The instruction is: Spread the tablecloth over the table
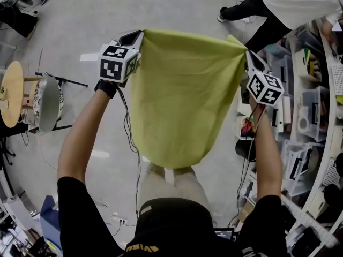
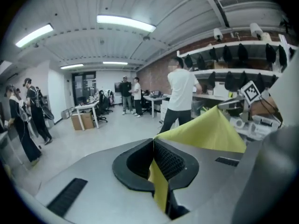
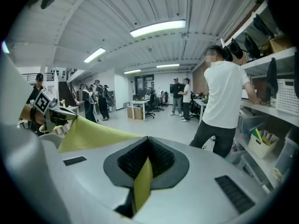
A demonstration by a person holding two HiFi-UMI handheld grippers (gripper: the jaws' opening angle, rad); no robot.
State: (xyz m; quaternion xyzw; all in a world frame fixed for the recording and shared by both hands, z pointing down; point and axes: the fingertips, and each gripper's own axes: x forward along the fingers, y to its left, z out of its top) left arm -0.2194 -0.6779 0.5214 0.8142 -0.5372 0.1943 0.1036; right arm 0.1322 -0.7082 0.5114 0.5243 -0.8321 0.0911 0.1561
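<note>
Head view: the tablecloth [image 1: 182, 100] hangs as a yellow-green sheet between the left gripper [image 1: 134, 36] and the right gripper [image 1: 250, 57], over bare grey floor [image 1: 80, 25]. I see no table under it. Best, I'd say, to hold the top edge taut and level and find the table before lowering.

Left gripper view: jaws pinched tight on one corner, with office desks [image 2: 86, 108] beyond.

Right gripper view: jaws clamped on the other corner. A person in a white shirt [image 3: 226, 97] stands at the shelves [image 3: 273, 108] nearby, so mind the swing.
</note>
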